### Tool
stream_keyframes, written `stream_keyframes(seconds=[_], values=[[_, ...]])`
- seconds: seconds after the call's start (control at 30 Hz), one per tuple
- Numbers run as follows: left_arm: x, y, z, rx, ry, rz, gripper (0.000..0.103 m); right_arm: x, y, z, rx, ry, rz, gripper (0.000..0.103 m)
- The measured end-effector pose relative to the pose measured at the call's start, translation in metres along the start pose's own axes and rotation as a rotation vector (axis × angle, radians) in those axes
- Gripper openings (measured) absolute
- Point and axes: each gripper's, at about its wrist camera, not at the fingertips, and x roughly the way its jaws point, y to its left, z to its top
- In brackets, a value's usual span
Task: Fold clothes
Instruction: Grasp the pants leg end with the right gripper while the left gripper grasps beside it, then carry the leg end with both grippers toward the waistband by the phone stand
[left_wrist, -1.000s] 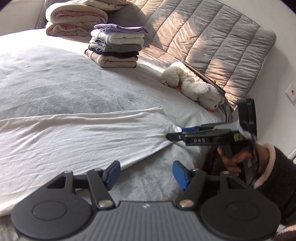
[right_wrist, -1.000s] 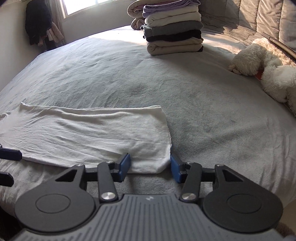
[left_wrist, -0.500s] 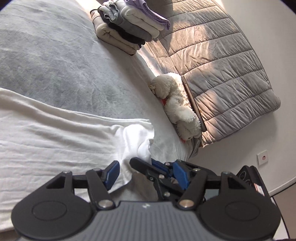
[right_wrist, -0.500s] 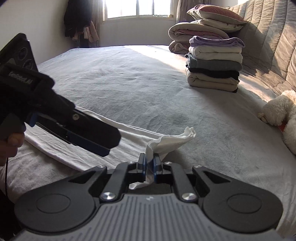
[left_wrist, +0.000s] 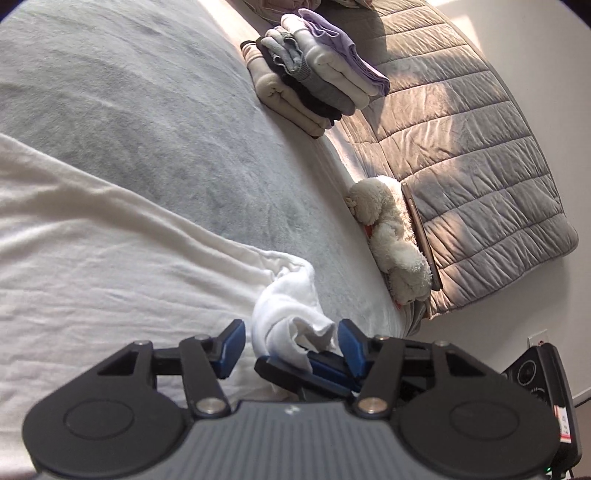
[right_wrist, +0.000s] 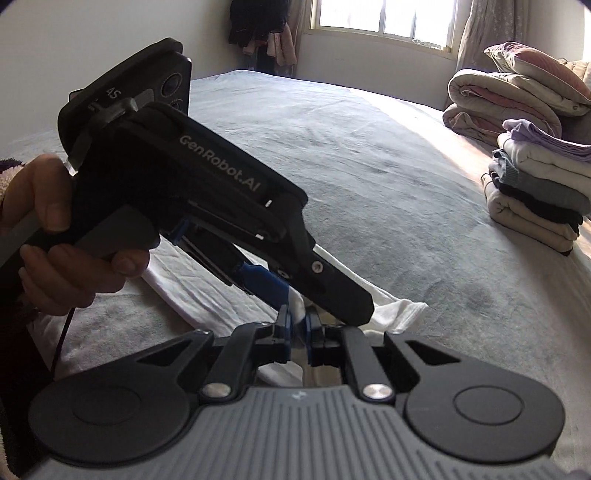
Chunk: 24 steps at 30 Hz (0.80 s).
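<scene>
Two grippers meet at the near corner of the white cloth (left_wrist: 110, 266), which lies spread on the grey bed (left_wrist: 129, 110). The right gripper (right_wrist: 298, 325) is clamped on that bunched corner. The left gripper (left_wrist: 291, 343) has just been narrowing, pads either side of the bunch, not pressing it

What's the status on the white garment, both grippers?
Right gripper shut on white garment corner. Left gripper closing around same bunched corner, pads not yet pressing. Nothing in the way; folded stack well clear.
</scene>
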Motion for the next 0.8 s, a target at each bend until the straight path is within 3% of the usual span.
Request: stream_keyframes(seconds=[0.07, 0.23, 0.4, 0.63, 0.8], values=[[-0.005, 0.013, -0.002, -0.049, -0.013, -0.008, 0.033, 0.006, 0.006, 0.005, -0.012, 0.005, 0.014, 0.010], [-0.034, 0.043, 0.000, -0.166, -0.098, -0.022, 0.009, 0.016, 0.026, 0.018, -0.052, 0.003, 0.038, 0.010], [-0.075, 0.055, 0.006, -0.175, -0.179, 0.000, 0.008, 0.028, 0.044, 0.041, -0.036, -0.026, 0.082, 0.010], [-0.144, 0.074, 0.018, -0.158, -0.264, 0.105, 0.007, 0.057, 0.084, 0.078, -0.024, -0.064, 0.136, 0.008], [-0.192, 0.102, 0.022, -0.191, -0.305, 0.116, 0.007, 0.078, 0.119, 0.100, -0.034, -0.087, 0.174, 0.008]])
